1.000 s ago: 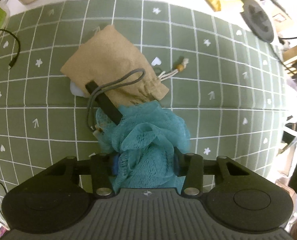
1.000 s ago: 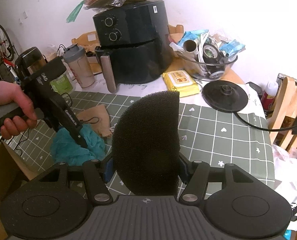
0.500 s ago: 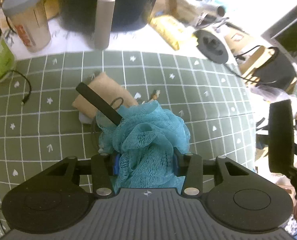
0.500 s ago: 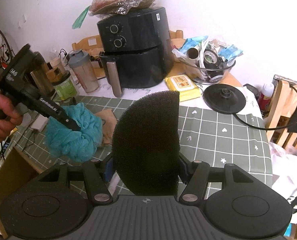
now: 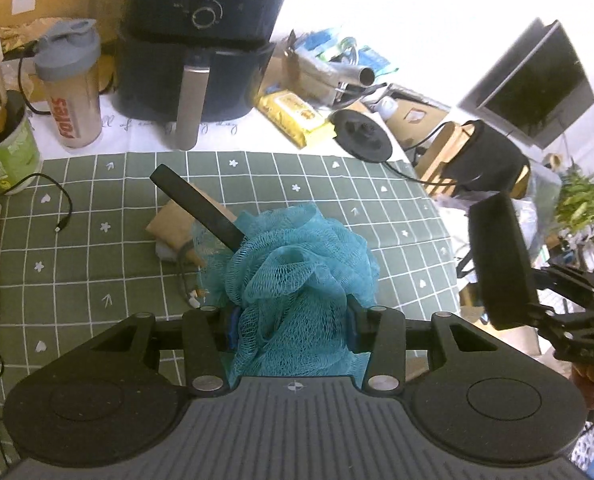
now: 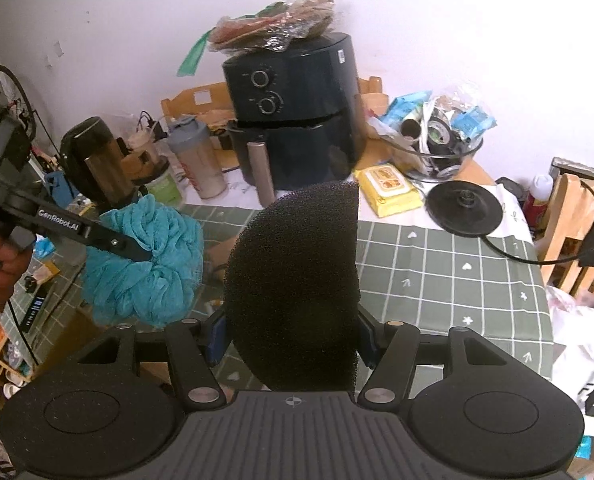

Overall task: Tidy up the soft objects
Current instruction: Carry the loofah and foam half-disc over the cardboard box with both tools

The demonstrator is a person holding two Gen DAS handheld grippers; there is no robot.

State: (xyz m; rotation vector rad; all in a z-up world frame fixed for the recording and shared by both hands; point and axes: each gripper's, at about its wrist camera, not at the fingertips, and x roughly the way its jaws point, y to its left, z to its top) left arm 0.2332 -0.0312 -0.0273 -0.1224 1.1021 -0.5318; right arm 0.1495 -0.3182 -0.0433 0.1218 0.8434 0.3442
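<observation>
My left gripper is shut on a teal mesh bath pouf and holds it in the air above the green checked mat. The pouf also shows in the right wrist view, at the left, with the left gripper on it. My right gripper is shut on a black half-round foam sponge, held upright above the mat's front edge. The sponge also shows in the left wrist view, at the right. A tan drawstring pouch lies on the mat behind the pouf.
A black air fryer stands at the back. A shaker bottle, a green tub, a yellow wipes pack, a black round kettle base and a glass bowl of clutter crowd the table's back. A cable lies at left.
My left gripper has lifted the teal pouf off the mat and tilted up, leaving the tan pouch below. The right gripper has kept hold of the black sponge and moved back slightly.
</observation>
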